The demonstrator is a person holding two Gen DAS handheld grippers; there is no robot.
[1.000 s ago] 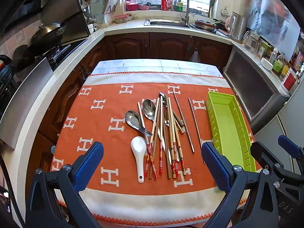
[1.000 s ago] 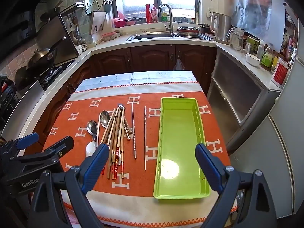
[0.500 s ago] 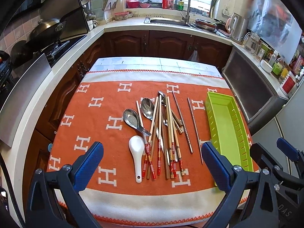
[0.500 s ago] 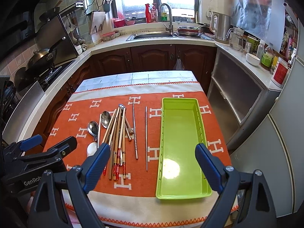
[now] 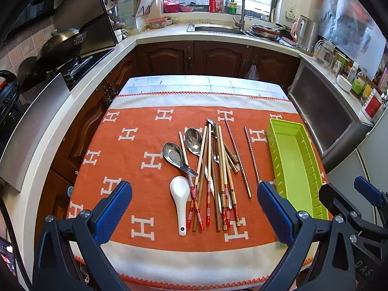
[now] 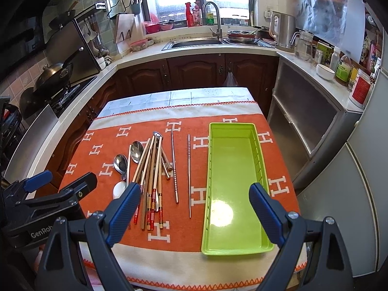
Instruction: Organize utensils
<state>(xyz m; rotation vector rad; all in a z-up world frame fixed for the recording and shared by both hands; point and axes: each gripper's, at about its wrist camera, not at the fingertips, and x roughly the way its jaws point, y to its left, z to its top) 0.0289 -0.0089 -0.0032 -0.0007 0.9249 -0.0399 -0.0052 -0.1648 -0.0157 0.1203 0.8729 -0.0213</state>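
While I've got both grippers hovering wide open, my left gripper (image 5: 194, 208) has the utensil pile (image 5: 208, 169) dead ahead. Green tray (image 6: 232, 181) sits empty straight in front of my right gripper (image 6: 194, 208), just right of the pile.

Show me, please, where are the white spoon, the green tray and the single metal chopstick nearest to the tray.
white spoon (image 5: 180, 189), left wrist view, on its bowl.
green tray (image 6: 263, 177), right wrist view, on its right wall.
metal chopstick (image 6: 189, 174), right wrist view, on the middle of its shaft.
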